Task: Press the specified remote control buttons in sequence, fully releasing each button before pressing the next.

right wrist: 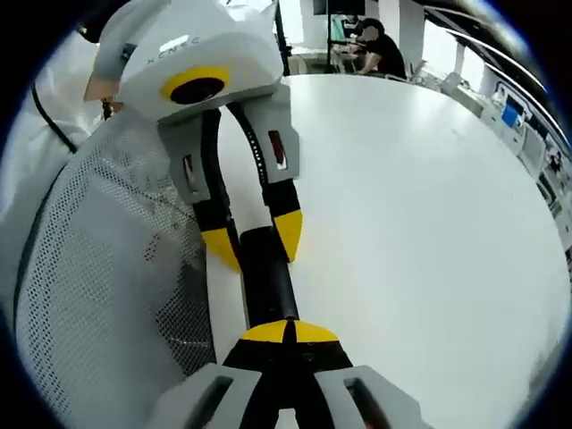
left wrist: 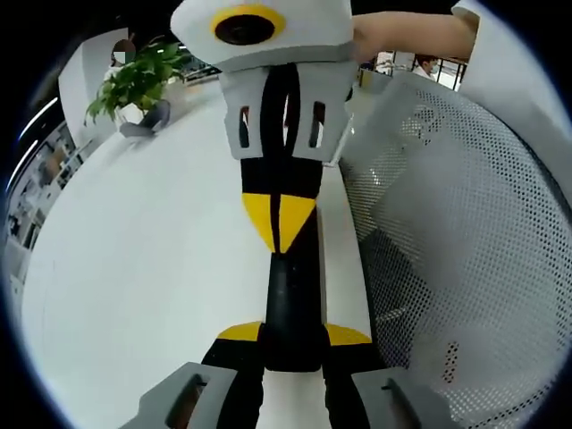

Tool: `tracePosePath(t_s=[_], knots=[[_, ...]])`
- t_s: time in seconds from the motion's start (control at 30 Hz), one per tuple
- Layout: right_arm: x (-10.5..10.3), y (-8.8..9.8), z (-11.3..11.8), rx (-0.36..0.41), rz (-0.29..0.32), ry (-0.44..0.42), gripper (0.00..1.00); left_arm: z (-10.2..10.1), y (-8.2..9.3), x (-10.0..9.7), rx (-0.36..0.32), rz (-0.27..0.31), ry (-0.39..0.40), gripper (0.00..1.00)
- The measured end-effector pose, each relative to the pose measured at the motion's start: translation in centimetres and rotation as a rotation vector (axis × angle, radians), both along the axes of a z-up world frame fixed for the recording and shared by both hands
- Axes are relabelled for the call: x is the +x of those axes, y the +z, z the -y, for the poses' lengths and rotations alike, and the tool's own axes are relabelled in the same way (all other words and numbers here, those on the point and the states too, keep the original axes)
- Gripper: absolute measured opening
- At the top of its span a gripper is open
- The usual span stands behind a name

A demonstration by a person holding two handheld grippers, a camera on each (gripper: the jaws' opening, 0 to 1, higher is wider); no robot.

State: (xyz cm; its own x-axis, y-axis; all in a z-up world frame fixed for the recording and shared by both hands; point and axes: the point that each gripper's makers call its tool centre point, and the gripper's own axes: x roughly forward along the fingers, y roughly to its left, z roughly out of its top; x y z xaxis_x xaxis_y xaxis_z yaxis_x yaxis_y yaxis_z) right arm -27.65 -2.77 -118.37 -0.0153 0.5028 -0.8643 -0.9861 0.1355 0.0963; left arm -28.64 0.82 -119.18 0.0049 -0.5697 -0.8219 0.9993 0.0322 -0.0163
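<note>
I see the black remote (left wrist: 290, 308) held level over the white tabletop (left wrist: 152, 268), one end clenched in my left gripper (left wrist: 293, 344), the other in my right gripper (right wrist: 284, 332). A mesh chair back (left wrist: 456, 232) stands beside it.

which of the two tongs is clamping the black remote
The left tongs: their yellow tips straddle the remote, while the right tongs' tips are shut together over its end.
</note>
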Motion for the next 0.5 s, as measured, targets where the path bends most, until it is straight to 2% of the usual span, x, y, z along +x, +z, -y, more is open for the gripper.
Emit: tracePosePath(t_s=[0.03, 0.1, 0.27, 0.5], knots=[[-0.01, -0.07, -0.04, -0.021, 0.02, 0.04, 0.0, 0.0, 0.0, 0.0, 0.0, 0.0, -0.001, 0.24], [-0.06, -0.1, -0.19, -0.045, 0.024, 0.066, 0.0, -0.03, -0.01, 0.0, 0.0, 0.0, -0.003, 0.24], [0.23, -0.21, -0.17, -0.088, -0.047, 0.037, 0.0, -0.03, 0.03, 0.05, 0.0, -0.01, -0.009, 0.24], [0.32, -0.38, -0.21, -0.118, -0.062, 0.036, 0.0, -0.04, 0.03, 0.08, -0.002, -0.02, -0.018, 0.24]])
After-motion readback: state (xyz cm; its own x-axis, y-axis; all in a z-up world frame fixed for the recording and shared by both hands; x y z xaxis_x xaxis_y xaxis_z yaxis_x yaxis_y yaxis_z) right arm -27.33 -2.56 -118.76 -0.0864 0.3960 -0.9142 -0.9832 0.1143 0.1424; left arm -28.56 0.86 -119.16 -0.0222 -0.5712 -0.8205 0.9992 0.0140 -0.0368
